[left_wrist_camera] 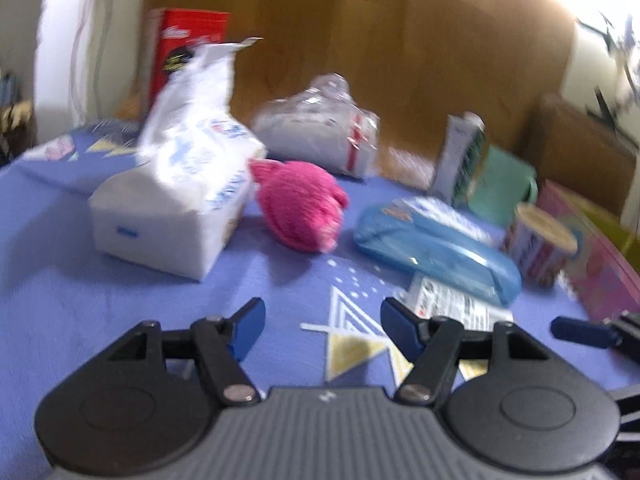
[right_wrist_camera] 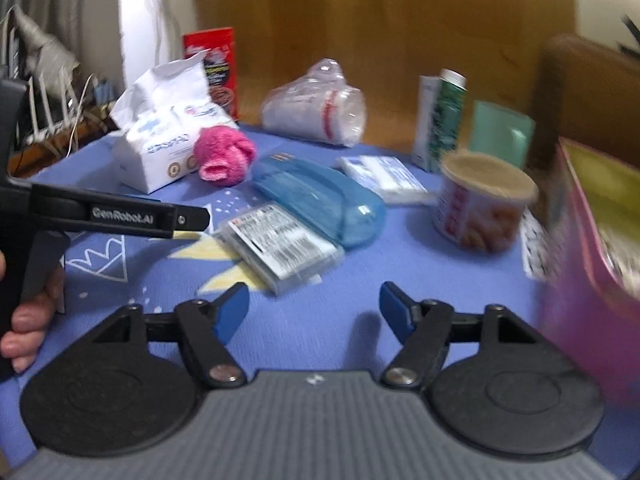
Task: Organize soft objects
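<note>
A: Where is the soft pink thing?

B: The pink knitted bundle (left_wrist_camera: pixel 300 210) lies on the blue patterned cloth (left_wrist_camera: pixel 120 280) that covers the desk, just beside the open white tissue pack (left_wrist_camera: pixel 176 208) and left of the blue transparent case (left_wrist_camera: pixel 436 248). In the left wrist view its long axis runs slantwise, from upper left down to lower right. Which end is which I cannot tell through the blur.

A: And from the other side?

B: In the right wrist view the same bundle (right_wrist_camera: pixel 224 154) shows a rolled opening at its lower left end, facing the camera. It sits between the tissue pack (right_wrist_camera: pixel 168 148) and the blue case (right_wrist_camera: pixel 320 204), touching or nearly touching both.

A: The grippers?

B: The left gripper (left_wrist_camera: pixel 322 322) has its blue pads apart over the bare cloth with nothing between them. The right gripper (right_wrist_camera: pixel 314 306) also stands wide apart and empty. A hand (right_wrist_camera: pixel 28 320) holds the left tool at the edge of the right view.

A: Other soft items?

B: A clear bag of white goods (left_wrist_camera: pixel 320 132) lies at the back. A flat labelled packet (right_wrist_camera: pixel 280 248) rests against the case, and a pink bin (right_wrist_camera: pixel 592 264) stands at the right.
</note>
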